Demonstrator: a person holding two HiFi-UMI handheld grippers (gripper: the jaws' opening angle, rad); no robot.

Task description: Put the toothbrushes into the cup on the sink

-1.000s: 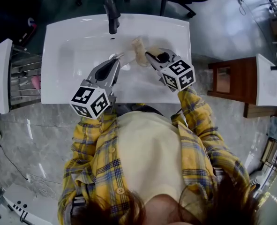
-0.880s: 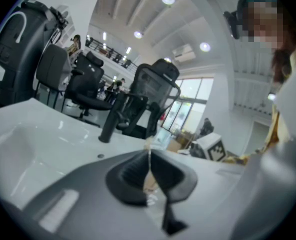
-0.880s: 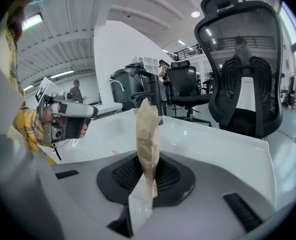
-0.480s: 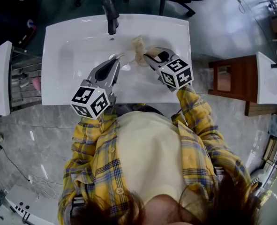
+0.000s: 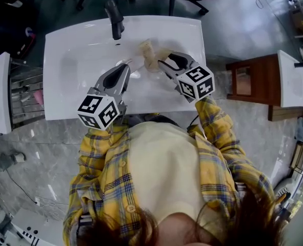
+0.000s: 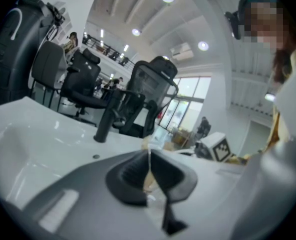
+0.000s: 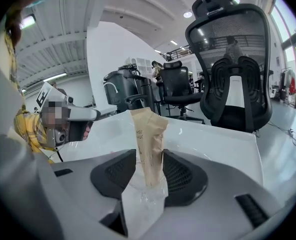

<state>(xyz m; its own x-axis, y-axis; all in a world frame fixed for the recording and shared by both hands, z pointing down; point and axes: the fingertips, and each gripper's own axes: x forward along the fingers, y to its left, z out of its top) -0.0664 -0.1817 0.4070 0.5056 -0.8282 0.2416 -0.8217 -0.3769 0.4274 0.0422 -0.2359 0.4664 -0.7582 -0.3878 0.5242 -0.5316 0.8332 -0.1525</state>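
The right gripper (image 5: pixel 164 58) had just been opening its jaws wide; a tall brown paper toothbrush packet (image 7: pixel 149 134) stood upright between them in a clear cup (image 7: pixel 137 200); the left gripper (image 5: pixel 131 62) was squeezed closed
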